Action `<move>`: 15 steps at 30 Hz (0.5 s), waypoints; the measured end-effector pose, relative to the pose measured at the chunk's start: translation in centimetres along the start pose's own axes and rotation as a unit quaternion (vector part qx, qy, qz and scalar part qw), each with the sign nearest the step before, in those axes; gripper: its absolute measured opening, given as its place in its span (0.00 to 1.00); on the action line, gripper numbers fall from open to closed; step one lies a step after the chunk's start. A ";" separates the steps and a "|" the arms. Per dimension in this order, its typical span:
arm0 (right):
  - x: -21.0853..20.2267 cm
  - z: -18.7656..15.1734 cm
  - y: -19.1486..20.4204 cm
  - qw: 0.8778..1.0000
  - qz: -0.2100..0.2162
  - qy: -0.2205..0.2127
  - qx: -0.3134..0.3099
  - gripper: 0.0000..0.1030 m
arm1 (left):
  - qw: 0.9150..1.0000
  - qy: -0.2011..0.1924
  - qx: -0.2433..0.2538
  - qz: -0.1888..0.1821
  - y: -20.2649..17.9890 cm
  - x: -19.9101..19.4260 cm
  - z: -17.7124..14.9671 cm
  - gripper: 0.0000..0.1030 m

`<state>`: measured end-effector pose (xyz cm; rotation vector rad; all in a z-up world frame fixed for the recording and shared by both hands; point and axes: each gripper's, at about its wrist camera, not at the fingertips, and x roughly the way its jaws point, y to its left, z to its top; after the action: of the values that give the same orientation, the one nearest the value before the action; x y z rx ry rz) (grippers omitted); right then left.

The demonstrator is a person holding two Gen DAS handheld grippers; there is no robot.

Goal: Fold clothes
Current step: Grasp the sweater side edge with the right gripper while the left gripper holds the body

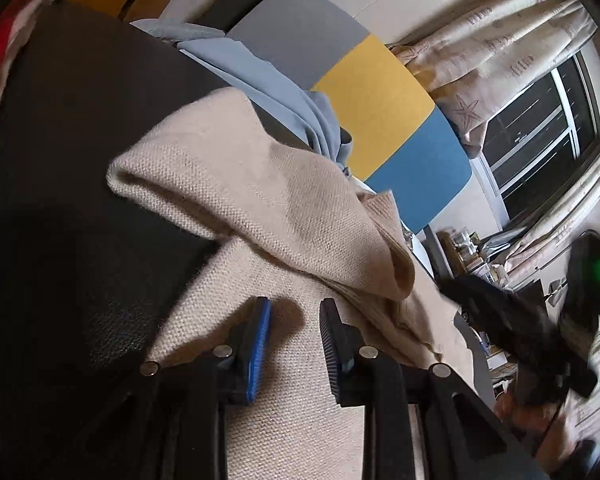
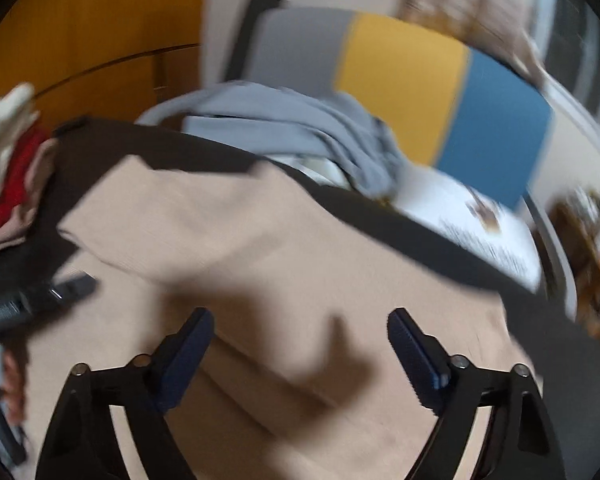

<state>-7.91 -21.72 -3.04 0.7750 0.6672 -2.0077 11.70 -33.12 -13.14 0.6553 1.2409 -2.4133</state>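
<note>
Sweater (image 1: 260, 208) – beige, spread over the dark bed (image 1: 80, 160), one part folded back | your left tongs (image 1: 294, 344) – narrow gap, nothing gripped, fold just ahead, nearer | your right tongs (image 2: 300, 354) wide, empty, above flat cloth.

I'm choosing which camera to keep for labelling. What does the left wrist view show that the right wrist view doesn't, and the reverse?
Left wrist only: a window, starfish curtain, and the sweater's knit weave, sharp.

Right wrist only: a printed sheet beside the grey cloth, though the view is blurred.

Both: the beige sweater on a black surface, the grey-yellow-blue panel, red fabric, and the other tool.
</note>
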 end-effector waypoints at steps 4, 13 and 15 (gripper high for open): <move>3.9 4.8 2.9 0.999 0.025 0.030 -0.012 0.48 | 1.000 -0.001 -0.003 -0.007 0.7 -0.3 -0.2 0.24; 10.3 6.2 4.6 0.993 0.023 0.118 -0.014 0.48 | 1.000 -0.004 -0.008 -0.016 0.4 -0.2 0.1 0.24; 10.5 6.1 4.3 0.991 0.037 0.125 -0.001 0.51 | 1.000 -0.004 -0.008 -0.016 0.4 -0.2 0.1 0.24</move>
<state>-10.46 -33.58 -7.38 1.0477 0.7711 -1.8583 12.07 -33.45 -13.25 0.6251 1.2759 -2.4273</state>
